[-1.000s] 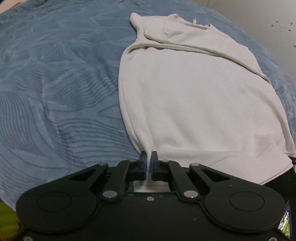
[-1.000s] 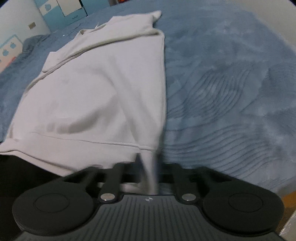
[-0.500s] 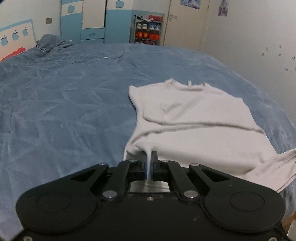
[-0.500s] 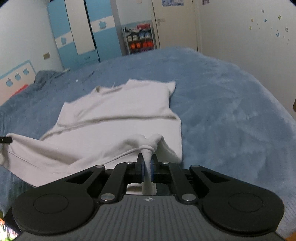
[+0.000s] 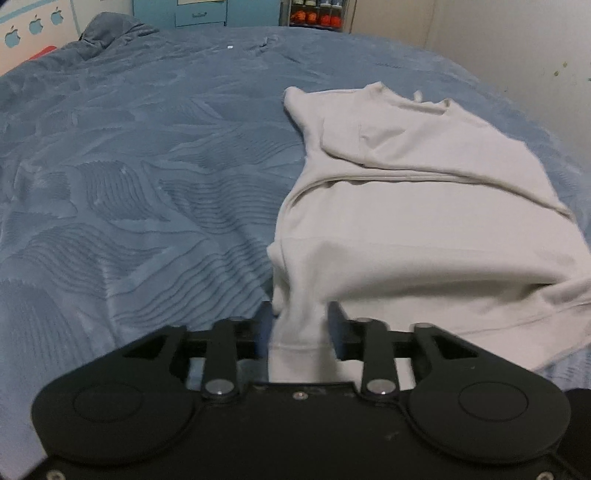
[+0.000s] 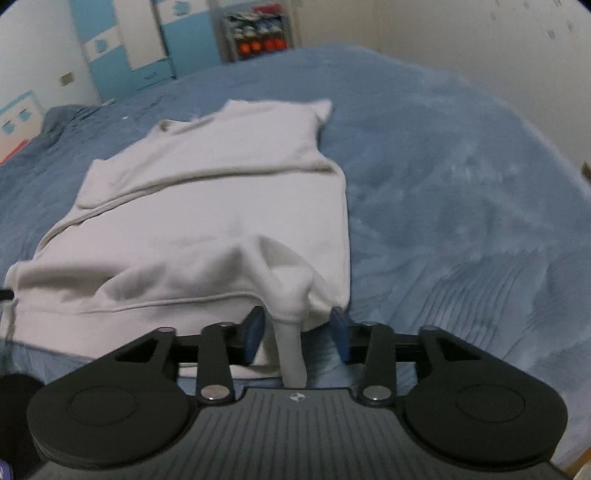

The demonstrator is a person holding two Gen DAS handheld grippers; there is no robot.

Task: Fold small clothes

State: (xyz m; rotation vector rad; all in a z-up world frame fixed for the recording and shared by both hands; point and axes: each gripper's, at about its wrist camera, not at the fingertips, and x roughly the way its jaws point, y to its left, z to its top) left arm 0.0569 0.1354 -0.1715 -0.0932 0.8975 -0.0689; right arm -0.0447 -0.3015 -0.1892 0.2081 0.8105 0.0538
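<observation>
Standing apart on either side of a bunched corner of hem, the fingers of the left gripper (image 5: 298, 321) have released: the cloth rises loose between them, and whether it brushes either pad is hard to tell through the blur. The right gripper (image 6: 297, 332) is likewise spread, its two blue-padded fingers (image 6: 254, 334) wide of a twisted peak of fabric that stands in the gap, touching neither.

Both corners belong to one garment, a pale cream knit sweatshirt (image 5: 406, 206) with a ribbed hem band (the only piece of clothing in either view). Its lower edge is doubled up over the body, so the hem seam runs across the near part in the right wrist view, and one sleeve lies folded across the chest below the neckline. The sweatshirt rests on the right-hand part of a blue plush bedspread (image 5: 140, 192) with an embossed wavy leaf pattern, which covers the whole bed.

Beyond the bed stand a blue-and-white wardrobe (image 6: 125, 48) and one shelf rack of shoes (image 6: 258, 29).
</observation>
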